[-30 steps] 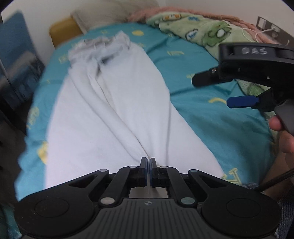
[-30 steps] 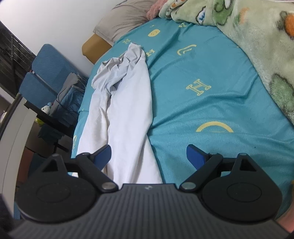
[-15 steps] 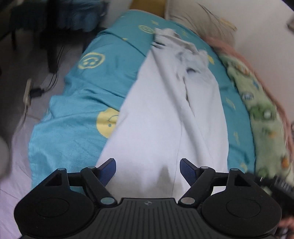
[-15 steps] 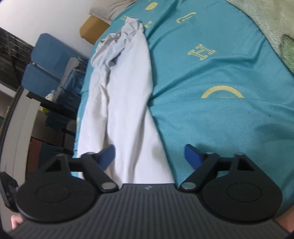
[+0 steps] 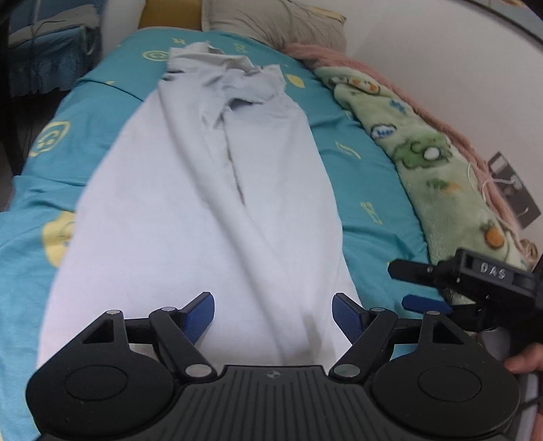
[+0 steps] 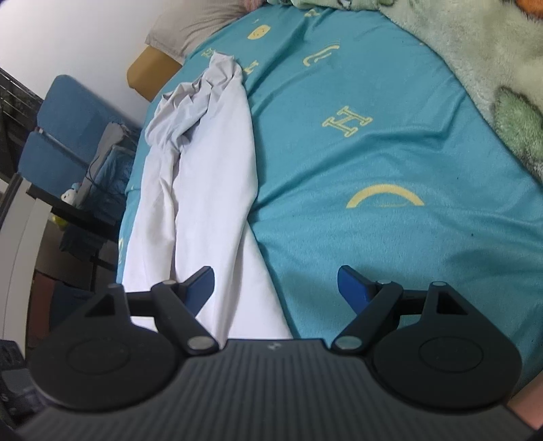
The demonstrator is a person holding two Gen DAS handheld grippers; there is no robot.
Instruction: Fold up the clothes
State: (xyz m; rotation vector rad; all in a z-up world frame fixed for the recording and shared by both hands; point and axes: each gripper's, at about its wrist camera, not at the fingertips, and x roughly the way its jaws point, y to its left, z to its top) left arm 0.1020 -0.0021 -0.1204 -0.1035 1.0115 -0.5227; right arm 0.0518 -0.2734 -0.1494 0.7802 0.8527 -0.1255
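A long pale grey-white garment [image 5: 210, 203] lies lengthwise on the teal bedsheet [image 5: 366, 190], its far end crumpled near the pillow. My left gripper [image 5: 273, 310] is open and empty just above the garment's near end. My right gripper [image 6: 275, 283] is open and empty, over the garment's right edge [image 6: 217, 176] and the teal sheet [image 6: 373, 142]. The right gripper also shows in the left wrist view [image 5: 420, 288], to the right of the garment.
A green patterned blanket [image 5: 431, 169] and a pink one lie along the bed's right side by the wall. A grey pillow [image 5: 271, 23] is at the head. A blue chair [image 6: 68, 129] and dark shelves stand left of the bed.
My left gripper opened and let go of the garment's near end, then swung across the bed. The right gripper stayed open and shifted slightly.
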